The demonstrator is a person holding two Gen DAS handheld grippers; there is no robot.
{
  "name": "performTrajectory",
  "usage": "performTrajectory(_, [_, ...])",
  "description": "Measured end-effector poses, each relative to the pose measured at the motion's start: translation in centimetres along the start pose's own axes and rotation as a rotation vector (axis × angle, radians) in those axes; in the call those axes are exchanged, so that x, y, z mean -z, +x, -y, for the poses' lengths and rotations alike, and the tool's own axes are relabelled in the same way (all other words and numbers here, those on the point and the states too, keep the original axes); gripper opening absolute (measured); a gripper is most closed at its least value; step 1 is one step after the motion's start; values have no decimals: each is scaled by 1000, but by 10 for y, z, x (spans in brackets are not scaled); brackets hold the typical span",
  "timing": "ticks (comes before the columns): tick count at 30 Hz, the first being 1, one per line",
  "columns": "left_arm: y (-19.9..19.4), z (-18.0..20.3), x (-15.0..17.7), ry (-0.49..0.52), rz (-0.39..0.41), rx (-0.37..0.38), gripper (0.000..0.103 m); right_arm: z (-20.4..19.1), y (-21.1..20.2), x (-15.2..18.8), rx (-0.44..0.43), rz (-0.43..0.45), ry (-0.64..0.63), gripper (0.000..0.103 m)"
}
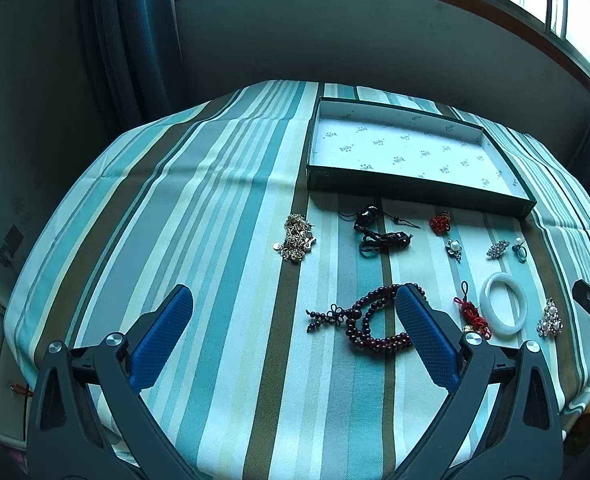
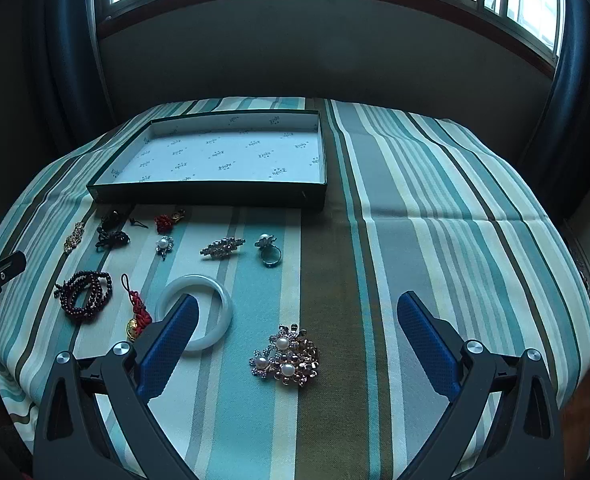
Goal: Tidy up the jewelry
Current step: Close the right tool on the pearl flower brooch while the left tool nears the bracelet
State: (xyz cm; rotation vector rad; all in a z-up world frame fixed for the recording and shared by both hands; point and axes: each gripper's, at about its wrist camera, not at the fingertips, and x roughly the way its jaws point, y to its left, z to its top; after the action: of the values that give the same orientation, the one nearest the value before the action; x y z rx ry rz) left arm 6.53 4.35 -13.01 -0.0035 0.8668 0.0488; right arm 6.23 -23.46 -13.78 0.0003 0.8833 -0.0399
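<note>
The left gripper (image 1: 293, 304) is spread wide and grasps nothing. Ahead of its left finger lies a gold chain heap (image 1: 295, 237); its right finger overlaps the dark red bead bracelet (image 1: 375, 320). The right gripper (image 2: 297, 312) is likewise released, with the white bangle (image 2: 194, 312) at its left finger, the pearl brooch (image 2: 287, 356) between the fingers, and the empty green box (image 2: 215, 194) beyond.

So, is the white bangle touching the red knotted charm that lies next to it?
Apart. In the right wrist view a strip of tablecloth shows plainly between the white bangle and the red knotted charm; the left wrist view agrees.
</note>
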Motion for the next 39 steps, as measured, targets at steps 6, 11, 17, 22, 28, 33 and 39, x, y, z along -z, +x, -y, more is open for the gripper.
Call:
performTrajectory(6, [16,13,3,45,-41,45,101,3,18,8,-14,-67,4,99])
performTrajectory(11, [27,21,1,78,-62,52,101,4,24,13,-17,-91,4,98])
performTrajectory(17, [35,27,2,97,-78,53,101,8,34,17,-5,-128,21,98])
performTrajectory(22, [40,28,2,99,-90,58,101,8,42,20,-11,-156,19,95])
performTrajectory(28, [43,29,3,101,-97,62,101,7,45,22,-27,-170,13,65])
performTrajectory(33, [43,32,3,108,-97,64,101,4,40,26,-49,-166,-9,49])
performTrajectory(39, [43,36,4,111,-100,73,101,5,37,21,-51,-139,-21,34])
